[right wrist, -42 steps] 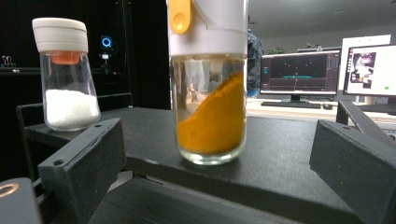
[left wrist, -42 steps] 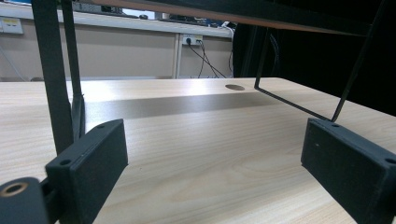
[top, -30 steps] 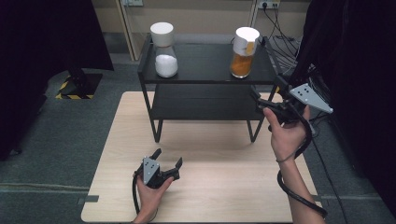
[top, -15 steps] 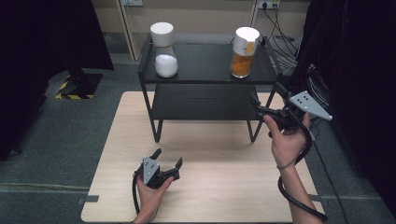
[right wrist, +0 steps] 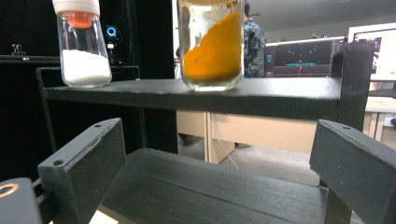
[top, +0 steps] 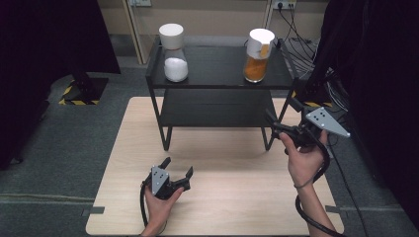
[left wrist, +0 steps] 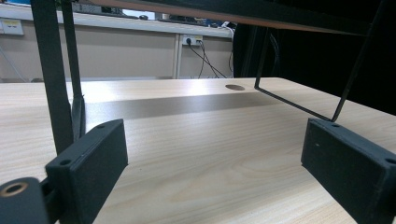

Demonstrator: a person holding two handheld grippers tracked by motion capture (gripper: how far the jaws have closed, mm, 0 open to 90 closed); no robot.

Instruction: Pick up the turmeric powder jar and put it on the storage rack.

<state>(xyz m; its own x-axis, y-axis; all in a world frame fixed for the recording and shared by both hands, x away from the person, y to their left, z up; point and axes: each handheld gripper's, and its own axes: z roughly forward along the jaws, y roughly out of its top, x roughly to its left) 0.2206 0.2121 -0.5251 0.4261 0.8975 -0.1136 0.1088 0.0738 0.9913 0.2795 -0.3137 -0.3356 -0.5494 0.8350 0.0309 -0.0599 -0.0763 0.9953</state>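
- Since a second ago: right gripper [top: 280, 123] dropped lower and drifted outward beside the shelf's right legs; left gripper [top: 177, 170] unmoved on the table.
- High view: light wooden table [top: 123, 197] carrying a black two-tier shelf [top: 217, 84]. On the top tier, a jar of white powder [top: 174, 60] at left and a jar of orange powder [top: 257, 55] at right, well apart. Left gripper low on the tabletop, jaws spread wide, nothing between them. Right gripper raised near the shelf's right front leg, pointing toward the shelf.
- Left gripper view: both black jaws far apart, empty, hovering just above the wood grain; shelf legs [left wrist: 51, 79] rising at left.
- Right gripper view: jaws wide, empty, level with the lower tier [right wrist: 210, 191]; white-powder jar [right wrist: 83, 46] and orange-powder jar [right wrist: 212, 44] standing upright on the tier above.
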